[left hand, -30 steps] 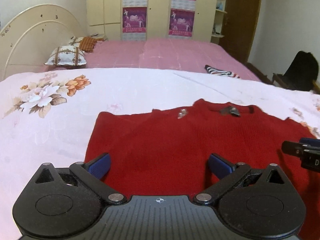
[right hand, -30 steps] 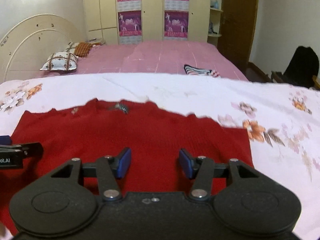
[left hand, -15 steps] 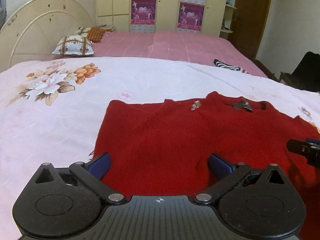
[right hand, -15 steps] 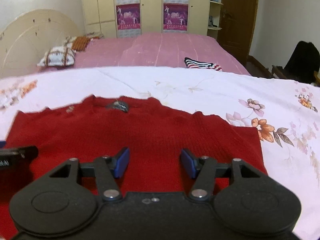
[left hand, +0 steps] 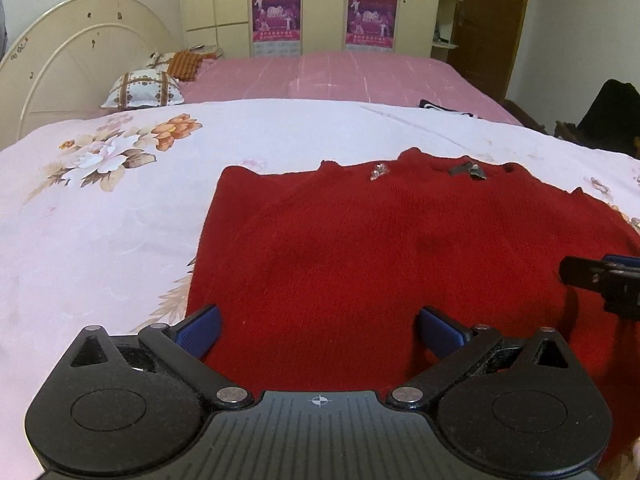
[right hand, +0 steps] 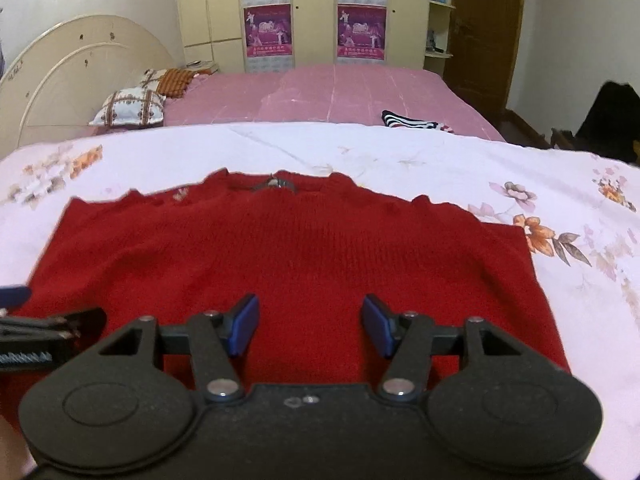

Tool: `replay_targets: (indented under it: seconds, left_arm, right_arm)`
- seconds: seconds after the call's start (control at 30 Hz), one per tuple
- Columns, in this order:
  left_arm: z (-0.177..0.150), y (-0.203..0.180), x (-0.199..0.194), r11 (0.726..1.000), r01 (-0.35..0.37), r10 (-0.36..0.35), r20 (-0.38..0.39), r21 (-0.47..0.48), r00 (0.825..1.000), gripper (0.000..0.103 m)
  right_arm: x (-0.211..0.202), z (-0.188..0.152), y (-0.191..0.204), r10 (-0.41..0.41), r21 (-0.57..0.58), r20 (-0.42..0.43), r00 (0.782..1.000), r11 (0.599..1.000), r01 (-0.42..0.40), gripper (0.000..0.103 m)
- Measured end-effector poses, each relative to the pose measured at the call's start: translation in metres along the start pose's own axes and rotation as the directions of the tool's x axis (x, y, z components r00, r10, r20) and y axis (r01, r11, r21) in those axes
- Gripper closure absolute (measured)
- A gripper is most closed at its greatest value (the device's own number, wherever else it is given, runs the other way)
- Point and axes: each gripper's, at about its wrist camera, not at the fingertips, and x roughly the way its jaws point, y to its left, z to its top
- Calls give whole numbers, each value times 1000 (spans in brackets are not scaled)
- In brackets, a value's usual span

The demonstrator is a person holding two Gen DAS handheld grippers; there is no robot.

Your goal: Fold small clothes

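A red knitted sweater (left hand: 384, 248) (right hand: 288, 256) lies flat on a white floral bedsheet (left hand: 100, 216), collar away from me, sleeves folded in so it forms a rectangle. My left gripper (left hand: 320, 330) hovers over the sweater's near left part, jaws wide open, blue pads (left hand: 200, 330) empty. My right gripper (right hand: 308, 330) hovers over the near middle of the sweater, jaws partly apart with nothing between its pads (right hand: 244, 326). Each gripper's tip shows at the edge of the other's view.
A striped garment (right hand: 416, 123) lies on the pink bed (right hand: 340, 92) beyond the sheet. Pillows (left hand: 144, 90) rest by the cream headboard (left hand: 76, 68) at left. A wardrobe with posters stands behind, a dark chair (left hand: 608, 116) at right.
Both grippers drew back toward the sweater's near edge, and more of the sheet shows beyond the collar. The right gripper's jaws stand slightly wider than before.
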Motion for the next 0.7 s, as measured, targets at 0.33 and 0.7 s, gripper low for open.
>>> replay_targets:
  seconds: [0.33,0.7]
  left_arm:
    - [-19,0,-25,999,29,-29,-35,-20,999,0]
    - [-42,-5,-38,999,32,-32,-69,11,997,0]
  right_arm:
    - [-27,-20,0,20,21,-3,1000,1000,-20,46]
    - [-36,-55,6,-5,-17,-53,999,1000,4,46]
